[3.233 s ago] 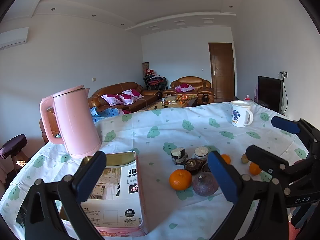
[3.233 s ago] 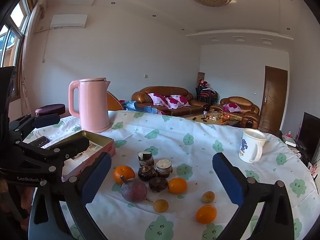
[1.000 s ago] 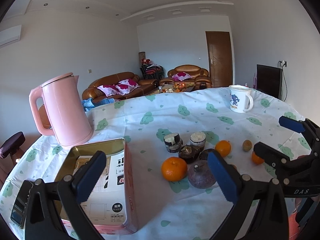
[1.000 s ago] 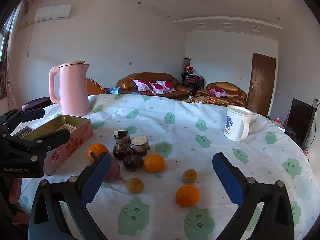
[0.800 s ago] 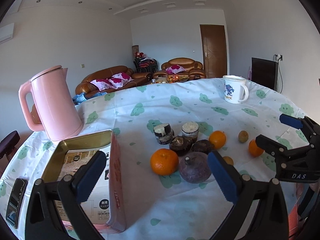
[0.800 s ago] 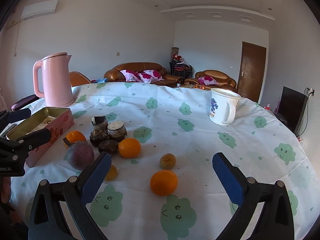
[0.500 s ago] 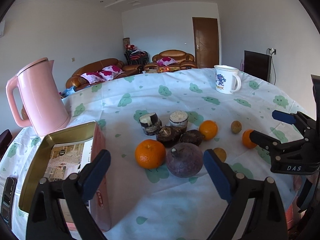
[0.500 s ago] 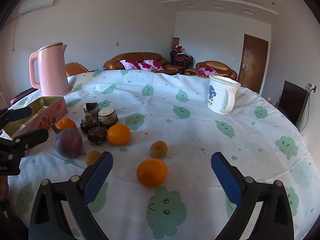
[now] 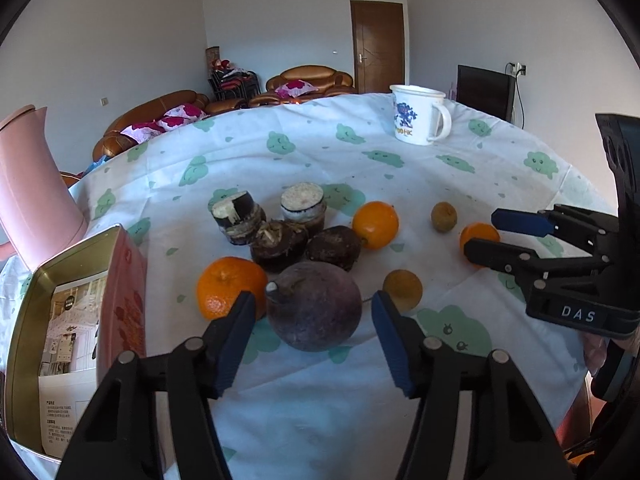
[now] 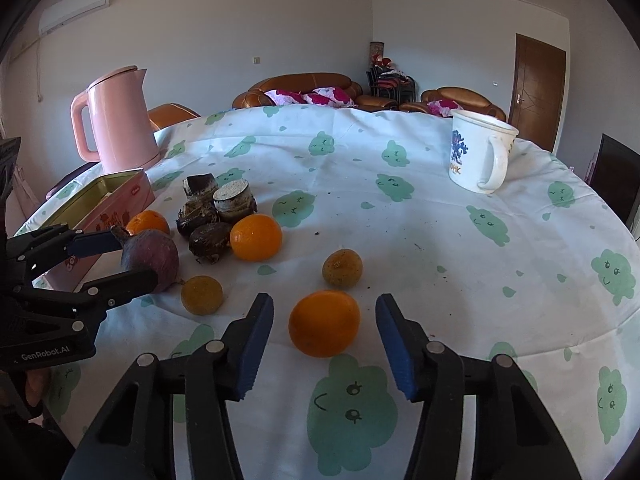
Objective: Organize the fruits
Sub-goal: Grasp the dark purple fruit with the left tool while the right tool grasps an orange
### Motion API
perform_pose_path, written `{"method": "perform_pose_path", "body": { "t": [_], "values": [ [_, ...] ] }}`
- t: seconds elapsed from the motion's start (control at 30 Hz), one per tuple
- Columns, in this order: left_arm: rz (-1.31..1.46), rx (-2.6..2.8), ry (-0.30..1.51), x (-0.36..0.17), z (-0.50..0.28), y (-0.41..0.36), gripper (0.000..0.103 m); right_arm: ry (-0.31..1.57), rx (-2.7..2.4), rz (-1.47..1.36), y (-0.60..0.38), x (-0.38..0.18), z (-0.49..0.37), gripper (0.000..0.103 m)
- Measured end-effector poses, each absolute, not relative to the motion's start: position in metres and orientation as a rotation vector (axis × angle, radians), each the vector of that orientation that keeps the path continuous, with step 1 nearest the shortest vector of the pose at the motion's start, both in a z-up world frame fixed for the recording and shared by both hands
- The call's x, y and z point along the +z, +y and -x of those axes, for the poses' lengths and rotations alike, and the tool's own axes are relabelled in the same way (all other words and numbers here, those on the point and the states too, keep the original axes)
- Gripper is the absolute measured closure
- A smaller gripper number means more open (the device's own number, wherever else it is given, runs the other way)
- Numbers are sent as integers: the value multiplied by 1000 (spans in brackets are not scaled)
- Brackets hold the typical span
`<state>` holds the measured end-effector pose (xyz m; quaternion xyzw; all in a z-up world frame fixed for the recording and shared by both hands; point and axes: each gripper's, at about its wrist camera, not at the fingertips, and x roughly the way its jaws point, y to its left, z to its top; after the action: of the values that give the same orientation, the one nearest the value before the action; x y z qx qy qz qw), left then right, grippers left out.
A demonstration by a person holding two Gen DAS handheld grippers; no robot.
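Fruits lie on the white cloud-print tablecloth (image 9: 320,400). A large purple round fruit (image 9: 314,306) sits between the open pads of my left gripper (image 9: 312,344), untouched. An orange (image 10: 324,322) sits between the open pads of my right gripper (image 10: 324,344), untouched. More oranges (image 9: 230,286) (image 9: 376,224), two small yellow-brown fruits (image 10: 342,267) (image 10: 201,294) and several dark brown pieces (image 9: 280,242) lie behind. In the right wrist view the purple fruit (image 10: 150,254) shows between the left gripper's fingers (image 10: 116,280).
An open pink tin box (image 9: 76,320) stands at the left, close to the fruits. A pink kettle (image 10: 116,120) is behind it. A white mug (image 10: 478,156) stands far right. The table edge curves near on the right (image 10: 600,340).
Both grippers have moved forward and down toward the table. The left now straddles the purple fruit, the right straddles the front orange. Both jaws have narrowed somewhat.
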<state>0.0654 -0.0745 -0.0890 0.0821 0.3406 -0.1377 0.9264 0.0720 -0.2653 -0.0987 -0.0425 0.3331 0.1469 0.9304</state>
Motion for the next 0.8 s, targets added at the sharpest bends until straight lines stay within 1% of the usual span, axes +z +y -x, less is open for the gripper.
{"method": "perform_pose_path", "body": {
  "t": [0.03,0.1,0.17,0.3,0.47,0.6,0.8],
  "values": [
    [-176,-289,707,-90,-67,-77,41,696,309,90,-264,-100,-74,49],
    [-180,-286,712,-90,-70,-79,41,720,320,81,-265,-102,-76,58],
    [-170,-283,718,-90,-73,-77,41,727,327,65,-267,-103,-78,63],
    [-156,-274,713,-90,-72,-73,49,730,338,76,-264,-103,-77,63],
    [-139,-283,717,-90,-73,-69,49,718,354,92,-262,-101,-74,63],
    [-169,-272,747,-93,-77,-74,47,719,355,106,-260,-102,-74,63],
    [-141,-284,739,-93,-75,-70,48,699,356,116,-259,-100,-71,63]
  ]
}}
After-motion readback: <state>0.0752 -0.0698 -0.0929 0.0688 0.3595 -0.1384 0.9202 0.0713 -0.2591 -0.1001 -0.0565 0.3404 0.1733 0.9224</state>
